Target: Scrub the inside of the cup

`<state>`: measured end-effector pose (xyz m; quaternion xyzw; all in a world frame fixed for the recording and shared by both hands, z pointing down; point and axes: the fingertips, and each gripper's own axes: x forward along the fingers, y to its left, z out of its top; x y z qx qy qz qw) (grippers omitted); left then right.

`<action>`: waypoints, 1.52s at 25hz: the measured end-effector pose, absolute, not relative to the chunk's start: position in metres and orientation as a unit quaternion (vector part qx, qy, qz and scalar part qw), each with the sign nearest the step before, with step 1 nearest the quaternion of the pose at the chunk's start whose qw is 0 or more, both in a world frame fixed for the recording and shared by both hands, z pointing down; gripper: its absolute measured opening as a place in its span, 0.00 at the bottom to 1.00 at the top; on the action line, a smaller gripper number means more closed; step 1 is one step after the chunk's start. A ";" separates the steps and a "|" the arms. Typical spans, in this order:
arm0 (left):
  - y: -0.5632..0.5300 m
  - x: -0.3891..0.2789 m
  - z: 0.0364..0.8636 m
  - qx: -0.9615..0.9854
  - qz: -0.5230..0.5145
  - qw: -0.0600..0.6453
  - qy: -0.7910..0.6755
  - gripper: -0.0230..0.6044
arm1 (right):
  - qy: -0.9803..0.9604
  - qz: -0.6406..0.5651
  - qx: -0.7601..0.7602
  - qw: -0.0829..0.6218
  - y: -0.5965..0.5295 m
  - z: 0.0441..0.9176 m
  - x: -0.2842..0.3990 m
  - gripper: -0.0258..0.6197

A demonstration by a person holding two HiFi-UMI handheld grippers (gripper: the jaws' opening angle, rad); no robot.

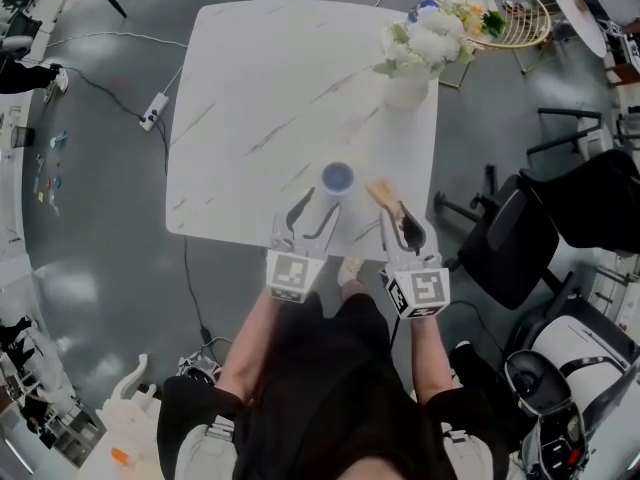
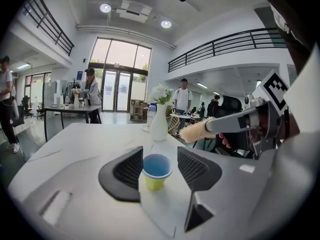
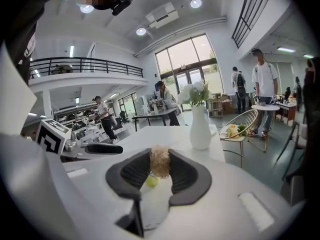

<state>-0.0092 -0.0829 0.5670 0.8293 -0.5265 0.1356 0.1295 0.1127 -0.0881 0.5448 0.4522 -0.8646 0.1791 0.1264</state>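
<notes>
Head view is showing me both grippers working over the near edge of the white marble table [image 1: 250, 88]. I'm watching the cup [image 1: 337, 179] standing upright there, just beyond the left gripper [image 1: 312, 215]. From the left gripper view, I'm seeing the cup [image 2: 156, 170], blue inside and yellow-green outside, sitting between the left gripper [image 2: 160, 155] pads; the jaws are standing apart and are not clamping it, with a clear gap on the right side. On the right, I'm holding the brush [image 1: 380, 194] in the right gripper [image 1: 402, 226], its fluffy tan head pointing far and left, just beside the cup and not in it. The right gripper view is confirming it: the right gripper [image 3: 160, 160] is squeezing the brush [image 3: 160, 162] between both pads. A white vase [image 1: 408, 90] of white flowers is standing at the table's far right corner, well apart from the cup.
</notes>
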 end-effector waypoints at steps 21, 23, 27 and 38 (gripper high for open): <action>-0.108 -0.005 0.627 0.825 0.161 0.160 -0.517 0.60 | -0.858 0.199 0.451 0.147 -0.109 0.583 0.116 0.20; -0.111 -0.004 0.630 0.827 0.165 0.156 -0.514 0.60 | -0.856 0.200 0.453 0.148 -0.111 0.585 0.118 0.20; -0.113 -0.002 0.637 0.832 0.164 0.156 -0.506 0.62 | -0.853 0.203 0.456 0.150 -0.114 0.588 0.119 0.20; -0.123 0.007 0.648 0.837 0.174 0.156 -0.494 0.64 | -0.846 0.211 0.465 0.153 -0.121 0.600 0.126 0.20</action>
